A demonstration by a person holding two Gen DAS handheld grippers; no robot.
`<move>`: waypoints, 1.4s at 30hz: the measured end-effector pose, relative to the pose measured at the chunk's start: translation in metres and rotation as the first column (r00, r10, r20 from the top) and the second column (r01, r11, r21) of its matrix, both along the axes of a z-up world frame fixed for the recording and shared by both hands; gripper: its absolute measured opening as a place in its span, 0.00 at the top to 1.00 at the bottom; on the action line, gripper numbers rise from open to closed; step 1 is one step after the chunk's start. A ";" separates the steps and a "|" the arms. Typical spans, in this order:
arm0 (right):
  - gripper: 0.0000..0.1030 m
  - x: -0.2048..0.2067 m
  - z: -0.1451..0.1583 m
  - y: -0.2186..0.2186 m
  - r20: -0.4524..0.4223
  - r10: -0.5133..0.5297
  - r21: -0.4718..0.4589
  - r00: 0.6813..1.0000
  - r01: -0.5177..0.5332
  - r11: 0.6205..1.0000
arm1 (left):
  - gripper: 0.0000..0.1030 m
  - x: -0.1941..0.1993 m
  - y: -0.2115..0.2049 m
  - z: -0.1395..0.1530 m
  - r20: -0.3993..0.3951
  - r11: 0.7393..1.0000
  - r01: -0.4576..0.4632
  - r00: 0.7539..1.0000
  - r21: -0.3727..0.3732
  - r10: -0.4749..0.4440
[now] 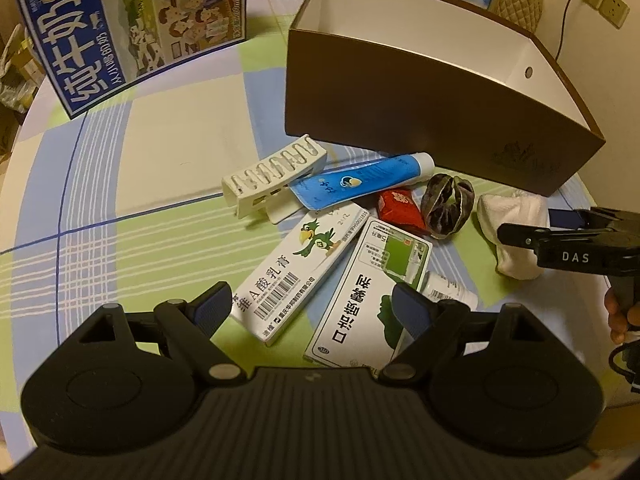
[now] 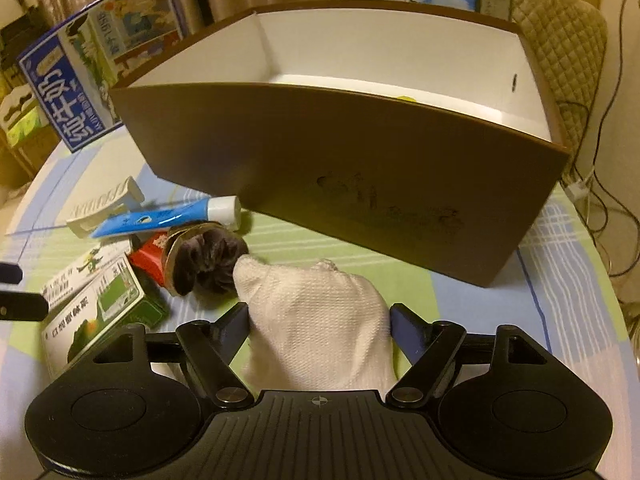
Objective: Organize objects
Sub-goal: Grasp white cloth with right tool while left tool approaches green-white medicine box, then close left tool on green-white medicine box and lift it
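Left gripper point(image 1: 312, 310): fingers spread wide, empty, above two medicine boxes. Parrot-printed box point(image 1: 298, 270) lay between its fingers; green-and-white box point(image 1: 370, 292) beside it, under the right finger. Small white bottle point(image 1: 450, 290) just beyond that finger.

Right gripper point(image 2: 320, 330): fingers spread either side of a white cloth bundle point(image 2: 320, 320); whether they pressed it could not be told. Dark scrunchie point(image 2: 206, 262) touched the bundle's far left tip, red packet point(image 2: 150, 258) behind it.

Further ahead: blue tube point(image 1: 364, 178), white plastic rack point(image 1: 274, 176), open brown box point(image 1: 436, 128) on the checked counter point(image 1: 160, 208).
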State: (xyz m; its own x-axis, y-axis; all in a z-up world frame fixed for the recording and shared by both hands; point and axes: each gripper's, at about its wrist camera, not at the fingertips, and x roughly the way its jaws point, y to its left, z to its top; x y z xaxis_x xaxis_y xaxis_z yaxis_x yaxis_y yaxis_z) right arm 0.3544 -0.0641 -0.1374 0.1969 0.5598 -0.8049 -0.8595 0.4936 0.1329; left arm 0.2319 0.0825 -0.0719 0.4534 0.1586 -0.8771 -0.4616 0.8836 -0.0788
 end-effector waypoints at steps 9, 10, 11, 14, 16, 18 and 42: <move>0.64 0.000 0.009 -0.023 -0.075 -0.042 0.045 0.996 0.046 0.998 | 0.23 0.007 -0.011 -0.007 0.008 0.995 0.095 0.995 -0.018 -0.095; 0.64 0.000 0.010 -0.028 -0.091 -0.057 0.054 0.994 0.062 0.997 | 0.24 0.007 -0.012 -0.008 0.011 0.994 0.108 0.994 -0.024 -0.107; 0.64 -0.001 0.012 -0.034 -0.106 -0.071 0.061 0.992 0.078 0.995 | 0.26 0.008 -0.014 -0.008 0.015 0.992 0.121 0.993 -0.026 -0.121; 0.64 -0.003 0.016 -0.050 -0.129 -0.110 0.066 0.986 0.119 0.991 | 0.29 0.011 -0.021 -0.010 0.024 0.984 0.176 0.984 -0.028 -0.176; 0.64 -0.003 0.018 -0.061 -0.146 -0.133 0.072 0.980 0.145 0.987 | 0.35 0.013 -0.025 -0.012 0.029 0.976 0.213 0.977 -0.033 -0.212; 0.64 -0.002 0.019 -0.071 -0.161 -0.161 0.078 0.974 0.175 0.981 | 0.39 0.015 -0.028 -0.016 0.021 0.971 0.237 0.971 -0.040 -0.236; 0.64 -0.022 0.030 -0.131 -0.158 -0.285 0.086 0.946 0.300 0.950 | 0.50 0.028 -0.035 -0.031 -0.041 0.942 0.331 0.943 0.056 -0.329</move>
